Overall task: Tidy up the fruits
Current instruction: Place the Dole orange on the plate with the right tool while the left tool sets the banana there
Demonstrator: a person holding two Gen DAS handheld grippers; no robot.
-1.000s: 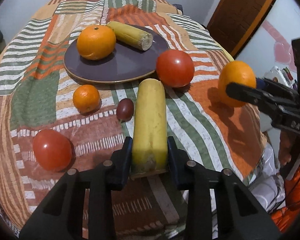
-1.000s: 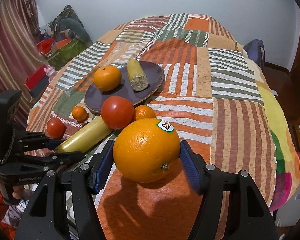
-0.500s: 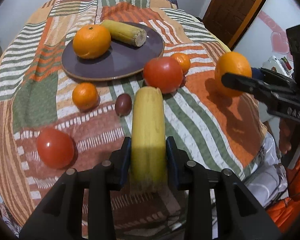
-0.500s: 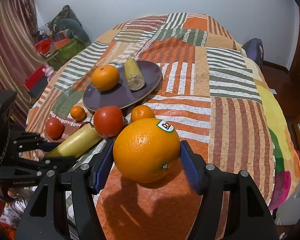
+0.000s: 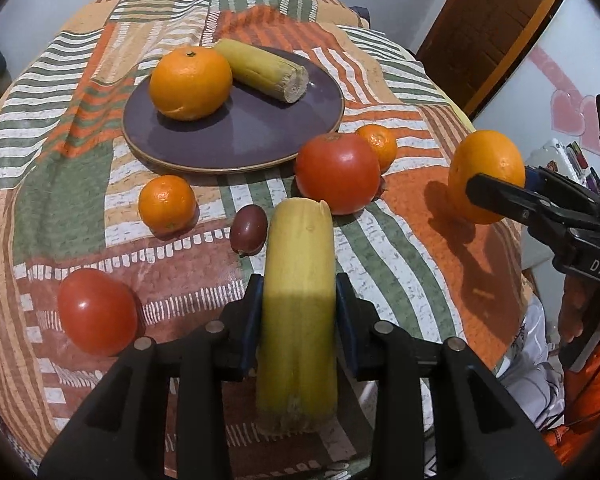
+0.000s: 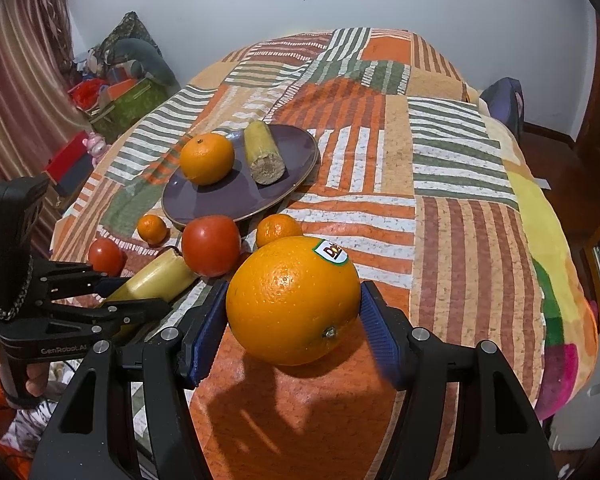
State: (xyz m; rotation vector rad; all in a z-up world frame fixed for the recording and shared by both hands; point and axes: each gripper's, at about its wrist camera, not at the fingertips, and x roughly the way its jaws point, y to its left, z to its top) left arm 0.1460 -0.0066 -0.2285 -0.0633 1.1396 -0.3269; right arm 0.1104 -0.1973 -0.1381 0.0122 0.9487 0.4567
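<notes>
My left gripper (image 5: 298,304) is shut on a yellow banana piece (image 5: 300,280) and holds it above the patchwork cloth; it also shows in the right wrist view (image 6: 156,280). My right gripper (image 6: 292,320) is shut on a large stickered orange (image 6: 294,300), seen in the left wrist view (image 5: 486,174) at the right. A purple plate (image 5: 260,136) holds an orange (image 5: 190,82) and another banana piece (image 5: 264,70).
On the cloth lie two tomatoes (image 5: 336,174) (image 5: 96,312), two mandarins (image 5: 166,202) (image 5: 378,146) and a small dark fruit (image 5: 249,229). The bed edge drops off at the front and right. A door (image 5: 492,20) stands at the back right.
The left gripper has lifted and pulled back with the banana piece, which now sits deeper between the fingers. The right gripper holds the orange nearly still.
</notes>
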